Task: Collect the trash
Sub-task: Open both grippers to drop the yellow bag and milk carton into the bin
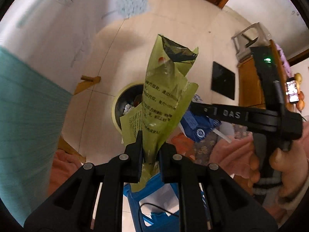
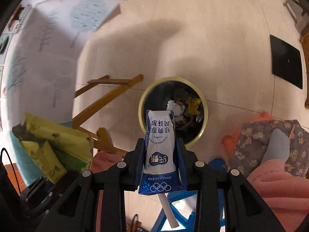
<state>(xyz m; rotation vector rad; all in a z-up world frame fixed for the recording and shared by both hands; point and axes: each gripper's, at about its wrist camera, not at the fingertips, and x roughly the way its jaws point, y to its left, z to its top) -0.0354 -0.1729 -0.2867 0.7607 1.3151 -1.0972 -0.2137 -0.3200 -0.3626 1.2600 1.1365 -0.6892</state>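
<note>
Both pieces hang above the round cream-rimmed trash bin (image 2: pixel 204 104) at frame centre, ready to drop: the left hand-held gripper (image 1: pixel 150 145) pinches a crumpled olive-green plastic wrapper (image 1: pixel 164 96) (jaws nearly closed), the right hand-held gripper (image 2: pixel 161 154) clamps a flattened blue-and-white yogurt carton (image 2: pixel 160 147).

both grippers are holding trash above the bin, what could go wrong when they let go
1. The crumpled green printed wrapper, clamped in the left gripper, is light and floppy; it may drift and miss the round cream-rimmed bin.
2. The blue-and-white yogurt carton in the right gripper has a white straw hanging out, which might drip or fall separately.
3. The bin looks fairly full, so items could bounce out.
</note>
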